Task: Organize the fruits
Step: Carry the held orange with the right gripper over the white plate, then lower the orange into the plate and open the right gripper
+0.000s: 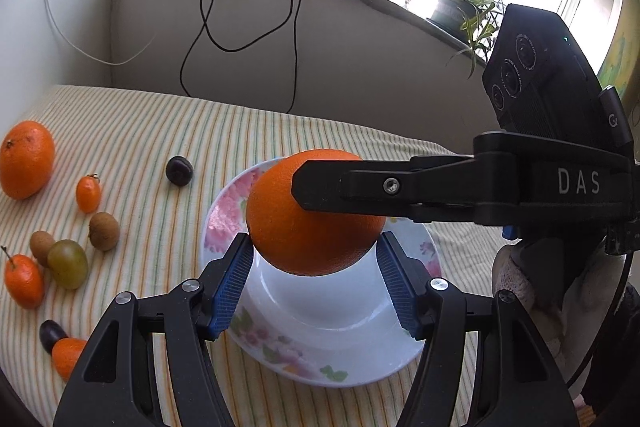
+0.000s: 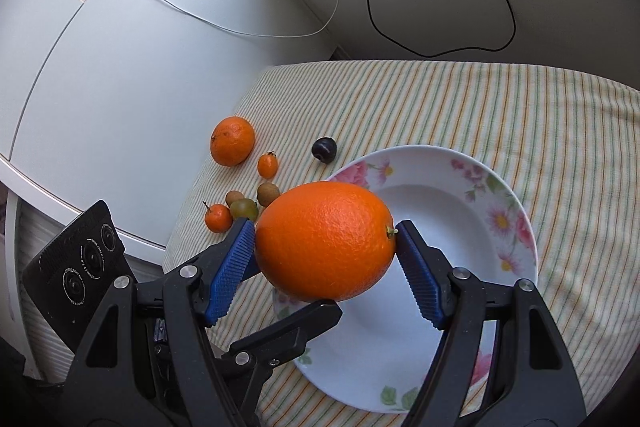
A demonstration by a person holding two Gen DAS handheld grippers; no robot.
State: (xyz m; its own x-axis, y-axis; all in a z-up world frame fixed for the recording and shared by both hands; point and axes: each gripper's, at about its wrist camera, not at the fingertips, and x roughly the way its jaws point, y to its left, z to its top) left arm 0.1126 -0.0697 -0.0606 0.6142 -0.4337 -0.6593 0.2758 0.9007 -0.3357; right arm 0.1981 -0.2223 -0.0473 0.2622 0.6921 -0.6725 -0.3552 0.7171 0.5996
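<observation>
My right gripper (image 2: 325, 247) is shut on a large orange (image 2: 325, 241) and holds it above the left part of a white floral plate (image 2: 516, 211). In the left wrist view the same orange (image 1: 308, 227) hangs over the plate (image 1: 224, 199), with one right finger (image 1: 344, 187) across it from the right. My left gripper (image 1: 314, 283) is open and empty, its blue pads on either side just below the orange, not touching it. One left finger (image 2: 296, 323) shows under the orange in the right wrist view.
Loose fruit lies on the striped cloth left of the plate: a mandarin (image 1: 26, 159), kumquats (image 1: 87, 193), longans (image 1: 104, 231), a green grape (image 1: 68, 263), dark plums (image 1: 179, 169). A wall with hanging cables (image 1: 240, 27) stands behind. White cabinet (image 2: 100, 67) borders the table's left.
</observation>
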